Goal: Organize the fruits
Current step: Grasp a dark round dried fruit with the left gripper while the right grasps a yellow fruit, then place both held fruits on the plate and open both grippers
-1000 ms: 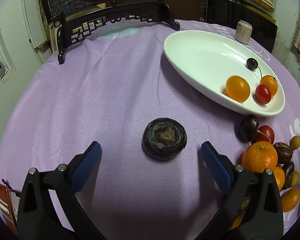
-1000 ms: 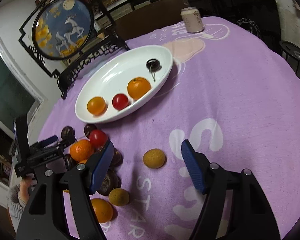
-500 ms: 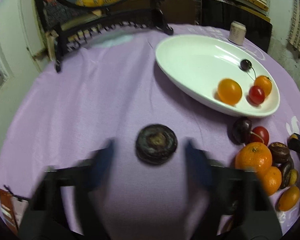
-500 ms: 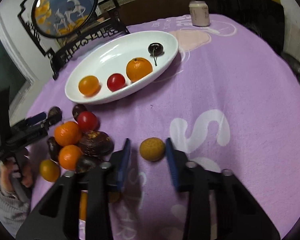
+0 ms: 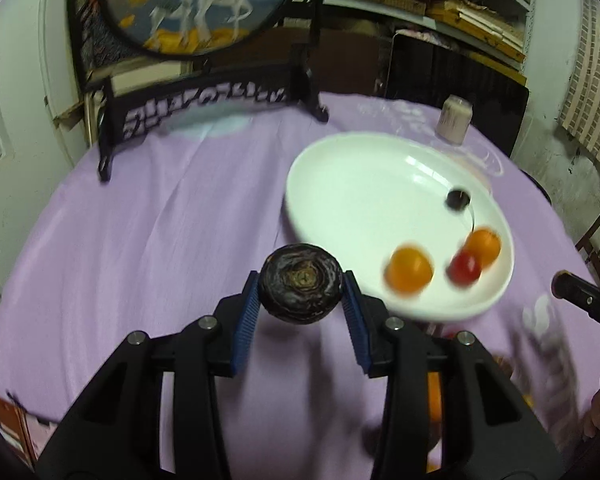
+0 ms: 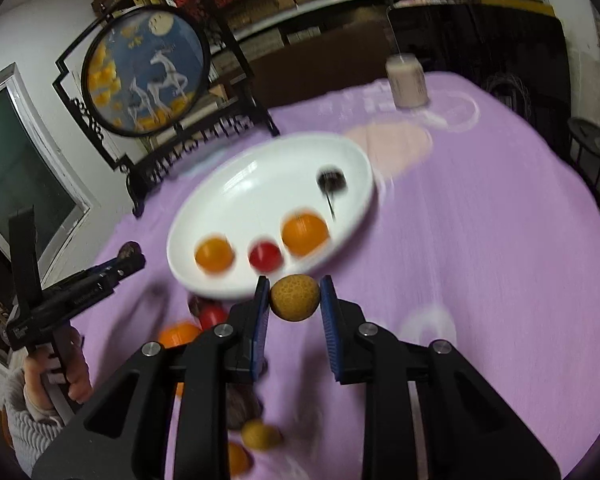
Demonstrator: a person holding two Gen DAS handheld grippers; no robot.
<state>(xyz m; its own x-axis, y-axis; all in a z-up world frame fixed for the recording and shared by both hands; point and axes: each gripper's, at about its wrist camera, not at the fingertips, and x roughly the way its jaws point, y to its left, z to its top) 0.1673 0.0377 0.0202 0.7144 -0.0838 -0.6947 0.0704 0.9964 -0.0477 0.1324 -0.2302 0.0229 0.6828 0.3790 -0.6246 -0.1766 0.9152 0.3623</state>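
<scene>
My left gripper (image 5: 301,294) is shut on a dark round ridged fruit (image 5: 301,282) and holds it above the purple cloth, left of the white oval plate (image 5: 352,184). My right gripper (image 6: 295,300) is shut on a small tan fruit (image 6: 295,297), held above the cloth at the plate's (image 6: 240,200) near rim. The plate holds two orange fruits (image 6: 305,232), a red tomato (image 6: 264,255) and a dark cherry (image 6: 331,180). The left gripper also shows at the left of the right wrist view (image 6: 124,260).
Loose fruits lie on the cloth below the plate: an orange (image 6: 179,333), a red one (image 6: 213,315), a tan one (image 6: 259,434). A black framed round screen (image 5: 196,4) stands at the table's back. A pale can (image 5: 455,124) stands behind the plate.
Both grippers closed on their fruits and lifted them off the cloth, the left on the dark fruit, the right on the tan one. Both views now tilt up toward the plate.
</scene>
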